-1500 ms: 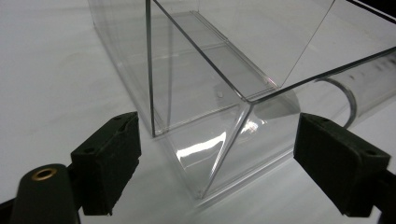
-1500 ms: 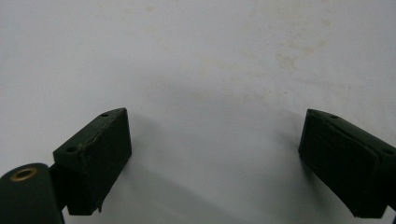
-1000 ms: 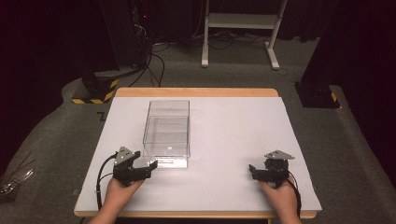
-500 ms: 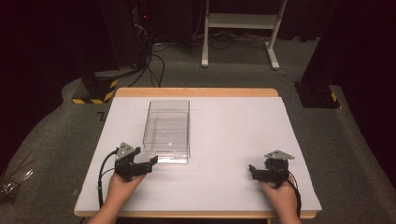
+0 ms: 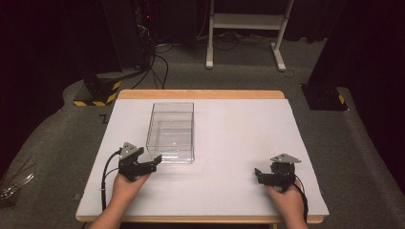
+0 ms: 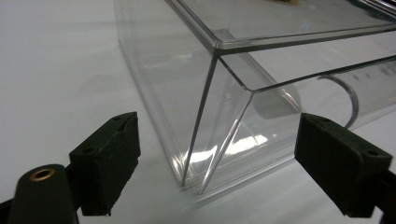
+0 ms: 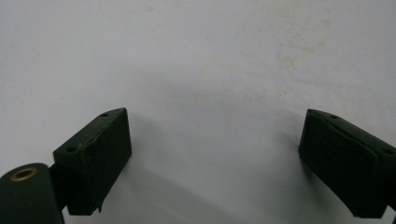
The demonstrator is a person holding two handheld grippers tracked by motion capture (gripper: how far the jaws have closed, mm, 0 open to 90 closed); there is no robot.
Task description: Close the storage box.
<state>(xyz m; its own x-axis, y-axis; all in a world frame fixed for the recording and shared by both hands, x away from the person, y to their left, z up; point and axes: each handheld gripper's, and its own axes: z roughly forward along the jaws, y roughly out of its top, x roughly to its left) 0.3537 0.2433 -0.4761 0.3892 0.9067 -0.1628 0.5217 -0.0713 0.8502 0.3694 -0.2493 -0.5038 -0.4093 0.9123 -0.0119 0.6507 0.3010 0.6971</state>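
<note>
Clear plastic is forming the box (image 5: 172, 131), which is standing open-topped on the white worktop (image 5: 239, 138), left of the middle and with its long sides running away from the person. Its near end is lying just beside the left tool (image 5: 154, 165), whose tips are pointing toward the near left corner of the box. In the left gripper view that corner (image 6: 201, 140) is standing between the two black jaws, which are spread wide, one on each side of it and both apart from the walls. Neither pad is touching the plastic. The left hand (image 5: 125, 187) is gripping the tool from below, and a black cable (image 5: 103, 181) is trailing from it toward the front edge.

The right tool (image 5: 258, 174) is resting low over the worktop near the front right, well apart from the box, with the right hand (image 5: 286, 198) behind it. In the right gripper view its jaws are also standing wide, with bare white surface (image 7: 210, 93) between them, marked by a few faint stains. A grey three-cornered plate is sitting on top of each tool. Beyond the worktop, grey carpet (image 5: 363, 157) is covering the floor.
</note>
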